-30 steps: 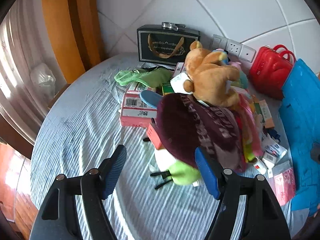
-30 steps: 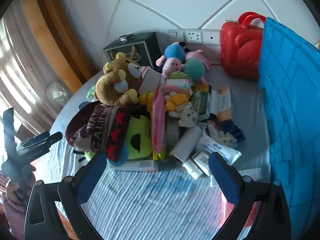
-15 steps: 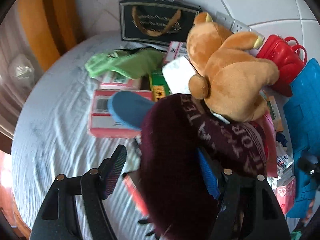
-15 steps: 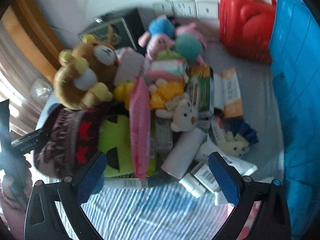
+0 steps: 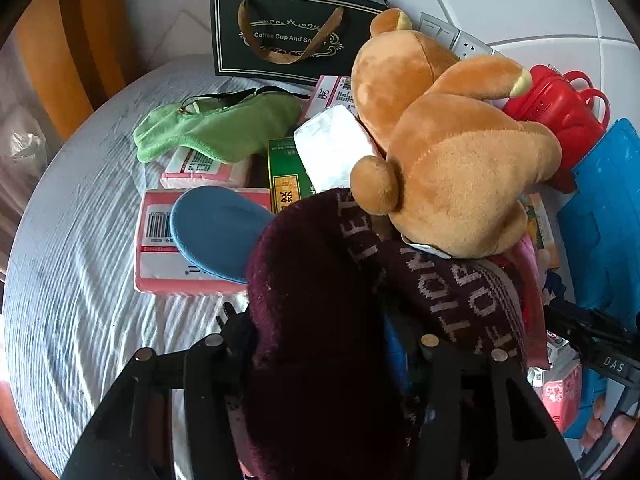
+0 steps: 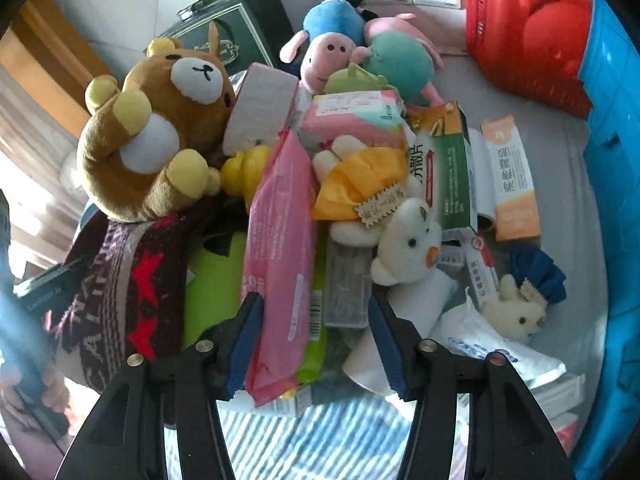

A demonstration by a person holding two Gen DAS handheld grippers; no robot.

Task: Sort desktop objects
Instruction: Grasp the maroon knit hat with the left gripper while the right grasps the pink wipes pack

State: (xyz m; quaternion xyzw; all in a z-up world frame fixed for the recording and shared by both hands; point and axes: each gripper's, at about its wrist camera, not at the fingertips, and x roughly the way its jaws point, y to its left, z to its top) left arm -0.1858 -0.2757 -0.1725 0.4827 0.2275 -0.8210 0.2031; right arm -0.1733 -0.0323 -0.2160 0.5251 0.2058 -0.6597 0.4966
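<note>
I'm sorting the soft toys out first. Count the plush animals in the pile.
5: brown bear at the left, two pigs by the wall, white bear mid-pile, small cream bear at the right. The clutter may hide more.

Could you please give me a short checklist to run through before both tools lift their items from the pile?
1. Hat between left tool fingers: ok.
2. Left tool closing; firm grip: cannot tell.
3. Pink pack between right tool fingers, closing: ok.
4. Right tool around the pack only: not ok, a clear box is also inside.
5. Bear clear of hat: not ok, it rests on it.
</note>
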